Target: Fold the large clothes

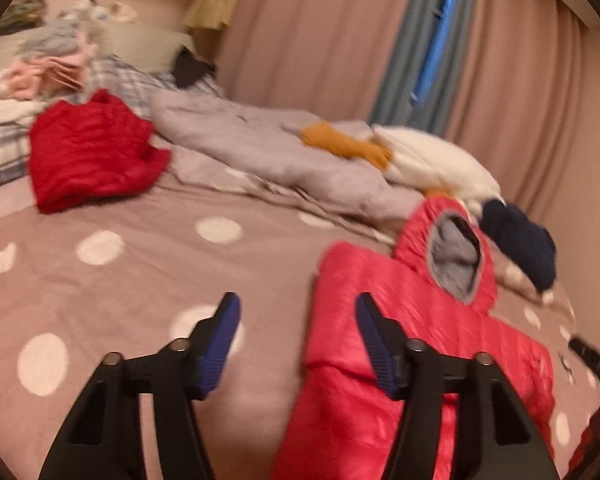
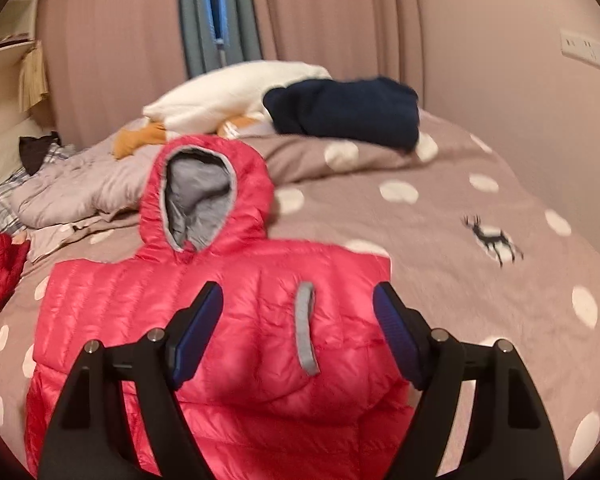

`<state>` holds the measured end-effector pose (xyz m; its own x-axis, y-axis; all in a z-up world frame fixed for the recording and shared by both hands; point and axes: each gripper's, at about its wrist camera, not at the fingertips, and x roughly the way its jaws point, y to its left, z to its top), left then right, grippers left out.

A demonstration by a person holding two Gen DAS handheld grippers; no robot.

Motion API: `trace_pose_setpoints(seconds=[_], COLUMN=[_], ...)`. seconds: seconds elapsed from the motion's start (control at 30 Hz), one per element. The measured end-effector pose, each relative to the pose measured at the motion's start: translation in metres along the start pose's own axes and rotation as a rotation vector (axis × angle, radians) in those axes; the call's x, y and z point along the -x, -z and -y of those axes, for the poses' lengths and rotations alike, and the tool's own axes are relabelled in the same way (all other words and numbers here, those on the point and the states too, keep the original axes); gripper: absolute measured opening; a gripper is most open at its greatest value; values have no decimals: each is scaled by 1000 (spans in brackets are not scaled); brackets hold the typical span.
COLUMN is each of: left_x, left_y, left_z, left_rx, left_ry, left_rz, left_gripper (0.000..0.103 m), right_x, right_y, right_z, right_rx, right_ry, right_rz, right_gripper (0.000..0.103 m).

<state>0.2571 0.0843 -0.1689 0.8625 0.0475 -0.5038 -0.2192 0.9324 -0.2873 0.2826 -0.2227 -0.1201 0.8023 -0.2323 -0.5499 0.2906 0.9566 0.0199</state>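
Right wrist view, nearest first: my right tongs stand wide apart with nothing gripped between the blue pads; the pink hooded down jacket lies flat beneath them on the bed, front up, hood pointing away toward the curtains. Sleeves look tucked in at both sides; cannot confirm how. Grey pocket trim shows between the pads.

Left wrist view: left tongs partly open, empty, over the dotted sheet just beside the jacket's edge; their right pad overlaps the pink fabric in the picture, contact not clear. Picture blurred.

Further off on the bed: a red quilted garment well apart to the left, a rumpled grey duvet, then a white plush with orange parts and a dark navy garment near the far edge. Deer print on the sheet, right of the jacket.
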Motion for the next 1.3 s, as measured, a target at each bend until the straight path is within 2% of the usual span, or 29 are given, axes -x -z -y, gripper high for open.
trace_pose_setpoints(seconds=[0.17,0.23,0.3,0.4,0.47,0.53,0.63,0.7,0.83,0.97,1.03,1.1,1.2,1.3], left_x=[-15,-19,-25,-25,-26,-25,-17,-9,-9,-26,-36,-53,-81,-102], left_y=[1,0,-3,-4,-5,-8,-12,-14,-15,-11,-6,-1,13,30], left_z=[8,13,14,10,9,9,7,9,15,17,17,16,14,23], left_rx=[-23,-28,-24,-3,-13,-17,14,21,-3,-13,-28,-36,-19,-81], left_ry=[-11,-2,-26,-16,-32,-41,-13,-16,10,25,-6,-37,-35,-109], left_rz=[-39,-32,-38,-14,-4,-11,20,60,78,31,24,-18,-132,-200], left_gripper=[57,57,57,57,57,57,57,58,58,58,58,58,58,58], right_x=[11,9,6,4,3,4,10,15,13,-3,-17,-34,-61,-83], right_y=[-7,-6,-5,-6,-10,-15,-18,-19,-18,-10,-2,8,25,44], right_z=[9,7,7,15,26,42,60,61,36,3,-11,-20,-28,-27], right_rx=[-61,-47,-37,-42,-62,-104,-185,-199,-136,-33,3,20,67,100], right_ry=[-59,-48,-32,4,15,28,17,5,-51,-90,-99,-117,-58,-26], right_rz=[17,14,15,21,15,9,29,43,37,22,-2,-32,-88,-141], right_gripper=[79,79,79,79,83,89,90,92,97,98,98,98,98,99])
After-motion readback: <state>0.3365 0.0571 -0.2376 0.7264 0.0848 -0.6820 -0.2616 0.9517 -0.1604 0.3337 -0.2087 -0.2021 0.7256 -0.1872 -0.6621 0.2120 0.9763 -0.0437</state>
